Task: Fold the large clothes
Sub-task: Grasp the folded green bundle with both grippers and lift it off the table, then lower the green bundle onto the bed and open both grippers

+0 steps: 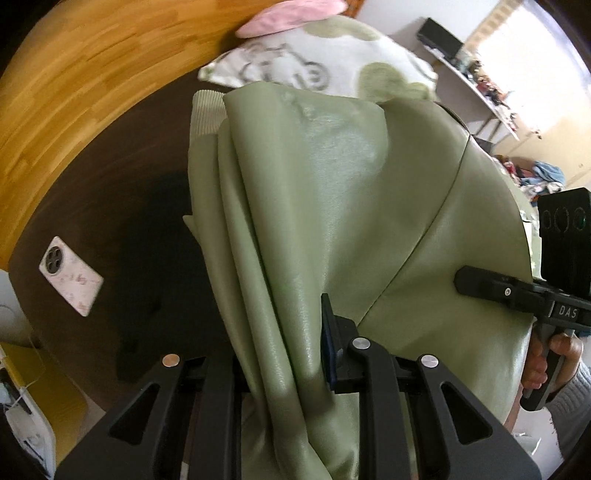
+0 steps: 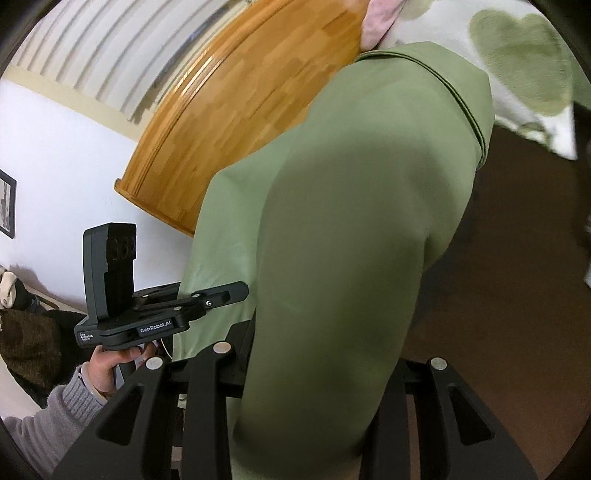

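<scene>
A large sage-green leather-like jacket (image 1: 332,206) hangs lifted above a dark brown bed surface (image 1: 122,206). My left gripper (image 1: 288,350) is shut on a bunched fold of it; cloth hides one finger. The ribbed cuff (image 1: 207,114) shows at the top left. In the right wrist view the jacket (image 2: 351,221) drapes over my right gripper (image 2: 317,369), which is shut on the cloth with its fingertips hidden. Each gripper shows in the other's view: the right one (image 1: 517,291) and the left one (image 2: 207,301).
A white phone (image 1: 70,277) lies on the dark surface at the left. A white and green patterned pillow (image 1: 317,62) and a pink cushion (image 1: 288,18) lie at the far end by the wooden headboard (image 2: 236,122). A cluttered shelf (image 1: 480,85) stands far right.
</scene>
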A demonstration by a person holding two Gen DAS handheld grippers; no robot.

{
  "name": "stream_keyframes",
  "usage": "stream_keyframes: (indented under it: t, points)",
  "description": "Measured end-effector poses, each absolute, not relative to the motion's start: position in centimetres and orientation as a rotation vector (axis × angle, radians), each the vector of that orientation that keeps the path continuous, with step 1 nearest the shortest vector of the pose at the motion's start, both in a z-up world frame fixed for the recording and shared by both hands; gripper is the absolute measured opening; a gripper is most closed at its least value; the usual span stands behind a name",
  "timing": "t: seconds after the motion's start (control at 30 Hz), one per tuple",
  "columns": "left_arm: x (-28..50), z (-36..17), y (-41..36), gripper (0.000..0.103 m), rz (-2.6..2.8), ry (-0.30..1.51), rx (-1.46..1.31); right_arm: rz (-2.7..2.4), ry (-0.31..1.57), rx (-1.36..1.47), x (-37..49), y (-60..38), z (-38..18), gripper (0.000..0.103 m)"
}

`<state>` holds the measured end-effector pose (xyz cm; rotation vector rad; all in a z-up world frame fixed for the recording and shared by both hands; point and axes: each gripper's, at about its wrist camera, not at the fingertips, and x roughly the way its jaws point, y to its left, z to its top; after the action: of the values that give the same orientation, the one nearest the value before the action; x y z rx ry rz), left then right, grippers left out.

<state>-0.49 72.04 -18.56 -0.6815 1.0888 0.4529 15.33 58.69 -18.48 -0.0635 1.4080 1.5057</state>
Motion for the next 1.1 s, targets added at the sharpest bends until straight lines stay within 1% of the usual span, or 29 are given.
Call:
stream_keyframes:
  t: [0.13,0.3,0.37,0.4,0.47,0.5,0.53,0.57,0.73,0.8,0.9,0.97,1.0,1.03,1.07,1.1]
  points:
    - [-1.0,-21.5,75.9,0.023,0.470,1.124,-0.684,1.496,1.432,-0.038,14.6,62.3,-22.0,0.032]
    - [-1.3,-26.3,79.9,0.029,0.489,1.156,-0.688,1.429,1.455,-0.013,14.1,64.9,-28.1,0.033]
    - [-1.2,-28.8,80.9,0.040,0.499,1.186,-0.676,1.397,1.473,-0.025,14.2,65.3,-30.3,0.034]
    - [-1.1,-30.3,81.3,0.043,0.511,1.205,-0.668,1.385,1.474,-0.021,14.5,65.1,-31.0,0.036]
    - [-1.1,-32.2,81.6,0.056,0.523,1.212,-0.661,1.373,1.479,-0.012,15.2,64.9,-32.2,0.038]
    - [-1.1,-32.9,81.8,0.059,0.526,1.208,-0.664,1.370,1.478,-0.019,15.4,65.0,-32.6,0.040]
    - [-1.0,-33.3,81.8,0.062,0.527,1.204,-0.666,1.364,1.480,-0.031,15.4,65.0,-33.0,0.043]
    - [-1.0,-33.7,81.8,0.063,0.527,1.196,-0.675,1.360,1.482,-0.037,15.5,64.9,-33.3,0.043]
    - [-1.1,-34.9,82.1,0.065,0.529,1.173,-0.698,1.357,1.473,-0.048,15.0,65.1,-33.6,0.046]
    - [-1.1,-34.9,82.2,0.065,0.531,1.168,-0.706,1.354,1.480,-0.047,14.9,65.4,-33.7,0.048]
    - [-1.5,-34.5,82.5,0.069,0.551,1.161,-0.721,1.342,1.500,-0.064,15.7,65.7,-33.4,0.052]
    - [-2.4,-33.1,82.9,0.072,0.609,1.132,-0.732,1.326,1.507,-0.103,15.7,65.8,-32.7,0.055]
    - [-3.0,-32.2,83.1,0.075,0.632,1.108,-0.740,1.320,1.511,-0.115,15.8,65.7,-32.6,0.058]
    - [-3.5,-31.1,83.2,0.082,0.653,1.085,-0.741,1.311,1.510,-0.132,15.8,65.4,-32.2,0.064]
    - [-3.8,-30.4,83.2,0.086,0.665,1.072,-0.739,1.296,1.494,-0.154,15.9,65.1,-31.6,0.070]
    - [-4.3,-29.0,83.1,0.086,0.681,1.049,-0.730,1.281,1.451,-0.186,15.9,64.6,-30.4,0.085]
